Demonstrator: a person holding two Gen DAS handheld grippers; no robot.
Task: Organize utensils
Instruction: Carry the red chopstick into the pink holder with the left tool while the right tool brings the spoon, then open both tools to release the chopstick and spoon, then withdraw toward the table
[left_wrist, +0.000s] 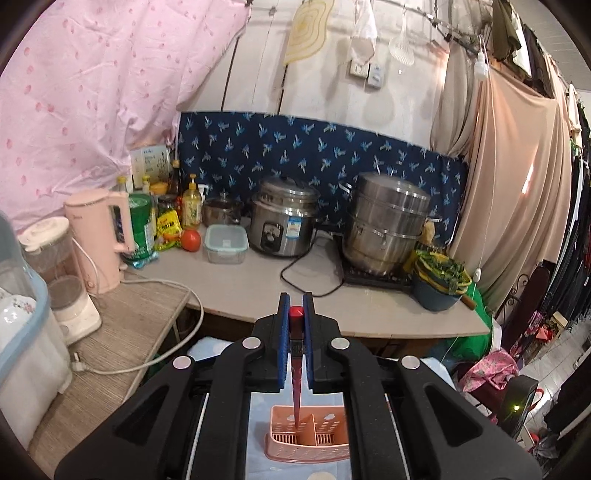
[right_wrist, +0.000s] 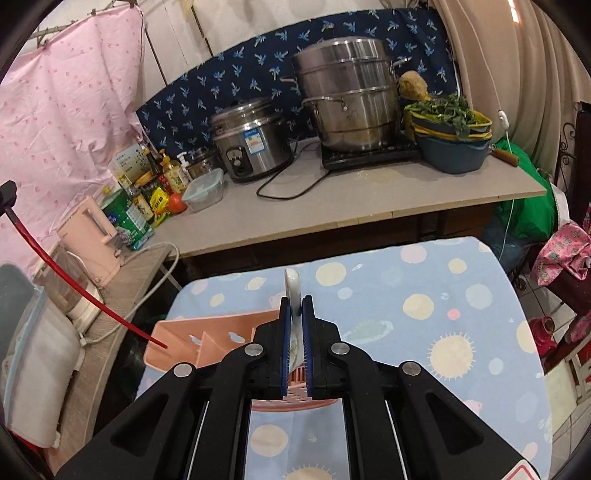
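My left gripper (left_wrist: 296, 300) is shut on a red chopstick (left_wrist: 296, 387) near its top end. The chopstick hangs down, and its tip is over the left compartment of a pink slotted utensil basket (left_wrist: 325, 448). In the right wrist view the same chopstick (right_wrist: 74, 286) slants in from the left edge down to the basket's left end (right_wrist: 173, 338). My right gripper (right_wrist: 294, 301) is shut on a white ceramic spoon (right_wrist: 291, 286) held on edge, its handle sticking up past the fingertips. It hovers over the basket's right part.
The basket stands on a table with a blue cloth (right_wrist: 424, 306) printed with suns and planets. Behind is a counter (right_wrist: 369, 195) with a rice cooker (right_wrist: 247, 142), a steel steamer pot (right_wrist: 351, 96), a bowl of greens (right_wrist: 450, 136), bottles and a pink kettle (right_wrist: 92, 236).
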